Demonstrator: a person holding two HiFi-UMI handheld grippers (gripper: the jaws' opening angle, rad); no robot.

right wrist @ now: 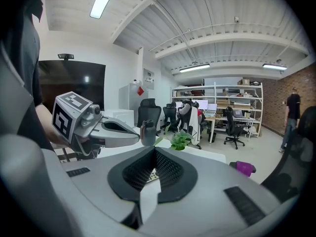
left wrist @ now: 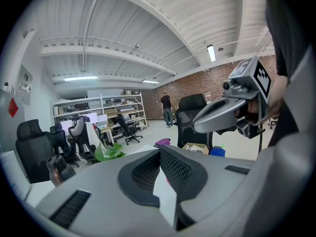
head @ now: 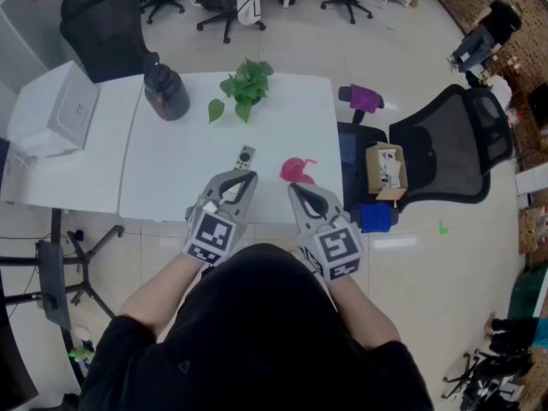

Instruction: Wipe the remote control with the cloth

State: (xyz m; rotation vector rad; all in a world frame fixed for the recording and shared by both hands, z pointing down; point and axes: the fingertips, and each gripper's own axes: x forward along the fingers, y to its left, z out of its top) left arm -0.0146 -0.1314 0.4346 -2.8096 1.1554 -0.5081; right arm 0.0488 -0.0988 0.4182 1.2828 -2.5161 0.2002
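The grey remote control (head: pixel 245 157) lies on the white table (head: pixel 171 178), near its front edge. A crumpled pink cloth (head: pixel 296 170) sits just to its right. Both grippers hover over the table's front edge, level and apart from these things. My left gripper (head: pixel 246 179) is shut and empty, its tip just short of the remote. My right gripper (head: pixel 294 189) is also shut and empty, just short of the cloth. In the left gripper view the jaws (left wrist: pixel 160 150) meet. In the right gripper view the jaws (right wrist: pixel 154 152) meet, with a sliver of the remote (right wrist: pixel 152 175) beyond them.
A potted plant (head: pixel 244 86) and a dark bottle (head: pixel 166 92) stand at the table's far side, and a white box (head: pixel 64 110) at far left. A black chair (head: pixel 454 144) at the right carries a cardboard box (head: pixel 385 168). A purple object (head: pixel 366 98) lies beyond it.
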